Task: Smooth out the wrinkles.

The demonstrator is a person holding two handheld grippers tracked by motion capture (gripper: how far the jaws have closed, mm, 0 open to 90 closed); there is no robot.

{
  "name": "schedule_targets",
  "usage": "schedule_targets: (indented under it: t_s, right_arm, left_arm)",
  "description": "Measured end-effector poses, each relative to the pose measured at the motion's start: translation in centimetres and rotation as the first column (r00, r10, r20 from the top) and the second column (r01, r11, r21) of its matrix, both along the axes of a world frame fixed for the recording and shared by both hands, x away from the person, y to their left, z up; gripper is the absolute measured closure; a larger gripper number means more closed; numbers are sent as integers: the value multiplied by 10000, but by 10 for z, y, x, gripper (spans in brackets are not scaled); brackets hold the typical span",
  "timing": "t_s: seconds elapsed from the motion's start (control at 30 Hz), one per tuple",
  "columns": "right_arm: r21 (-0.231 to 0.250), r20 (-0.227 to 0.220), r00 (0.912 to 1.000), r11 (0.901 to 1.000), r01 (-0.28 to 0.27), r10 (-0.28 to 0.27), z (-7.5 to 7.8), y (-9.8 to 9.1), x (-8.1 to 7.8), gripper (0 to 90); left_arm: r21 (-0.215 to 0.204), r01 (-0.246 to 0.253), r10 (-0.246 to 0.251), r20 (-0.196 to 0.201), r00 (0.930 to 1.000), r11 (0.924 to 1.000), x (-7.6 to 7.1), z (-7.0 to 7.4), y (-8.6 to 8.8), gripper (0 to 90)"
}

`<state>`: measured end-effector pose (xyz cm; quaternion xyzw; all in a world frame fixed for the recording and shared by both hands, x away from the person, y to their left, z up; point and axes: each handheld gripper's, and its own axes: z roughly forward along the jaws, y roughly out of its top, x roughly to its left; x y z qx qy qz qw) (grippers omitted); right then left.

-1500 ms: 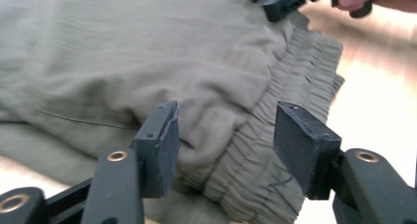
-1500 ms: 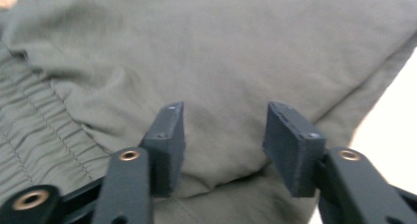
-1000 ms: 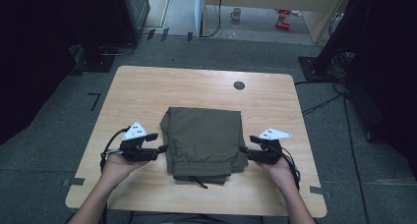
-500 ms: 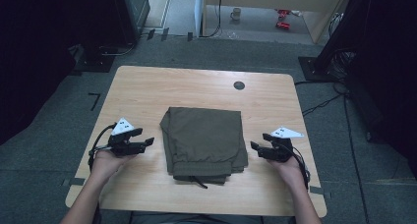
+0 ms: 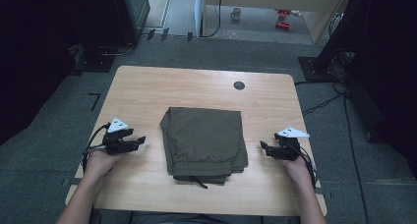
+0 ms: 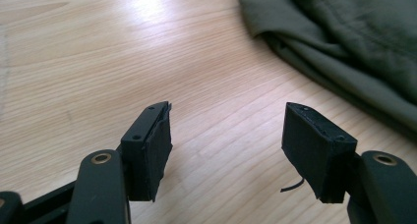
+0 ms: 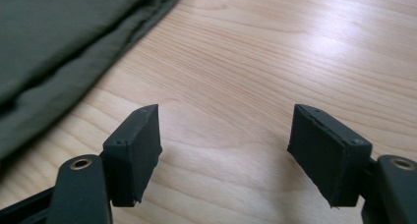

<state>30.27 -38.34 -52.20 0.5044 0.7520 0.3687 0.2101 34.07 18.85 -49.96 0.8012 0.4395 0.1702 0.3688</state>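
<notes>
High view: a folded olive-green garment [image 5: 204,140] lies in the middle of the wooden table [image 5: 147,86], flat and roughly square, with a short dark cord poking out of its near edge. The left gripper [image 5: 139,141] sits to the left of the garment, apart from it, with bare wood between. The right gripper [image 5: 263,146] sits to the right of the garment, just off its edge and likewise not touching it. Both point inward at the garment. A small dark round mark [image 5: 239,85] lies on the table beyond the garment, toward the far edge.

Left gripper view: the left gripper [image 6: 226,153] has its jaws standing wide apart with nothing between them but tabletop. The garment [image 6: 344,42] lies ahead and to the right, its layered folded edge clear of the jaws.

Right gripper view: the right gripper [image 7: 223,153] is also spread wide and empty, and its jaws have just been opening, with nothing between them. The garment [image 7: 59,42] lies ahead and to the left, its stacked edge well short of the jaws.

Judging by how things lie, the folding looks finished: the garment is a tidy, compact packet with its edges lined up, and both grippers are off it and empty. Little seems left, unless one more fold or a move of the packet is wanted; the loose cord at the near edge is the only untidy bit.
</notes>
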Motion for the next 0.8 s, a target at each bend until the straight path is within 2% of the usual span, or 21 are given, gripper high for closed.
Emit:
schedule_targets:
  t_s: [0.2, 0.27, 0.33, 0.43, 0.67, 0.8]
  right_arm:
    - [20, -43, 9992, 9992, 410, -410, -1, -10, 1, 267]
    - [-115, -16, 9986, 9985, 532, -533, -1, -14, 1, 265]
    - [-289, -71, 9979, 9975, 643, -646, -1, -16, 1, 265]
    - [-218, -178, 9976, 9976, 659, -663, -2, -18, 2, 247]
    - [-397, -247, 9987, 9983, 433, -443, -2, -16, 2, 183]
    - [-423, -315, 9974, 9971, 629, -642, -3, -15, 3, 145]
  left_arm:
    - [294, -375, 379, -128, 9992, 9989, 3, -8, 10, 360]
    - [374, -526, 534, -212, 9983, 9979, 5, -10, 13, 360]
    - [489, -599, 603, -67, 9982, 9970, 6, -12, 15, 356]
    - [572, -623, 620, 67, 9981, 9964, 6, -13, 17, 352]
    - [384, -753, 740, 341, 9967, 9964, 6, -17, 19, 281]
    - [416, -932, 920, 305, 9953, 9948, 5, -17, 18, 268]
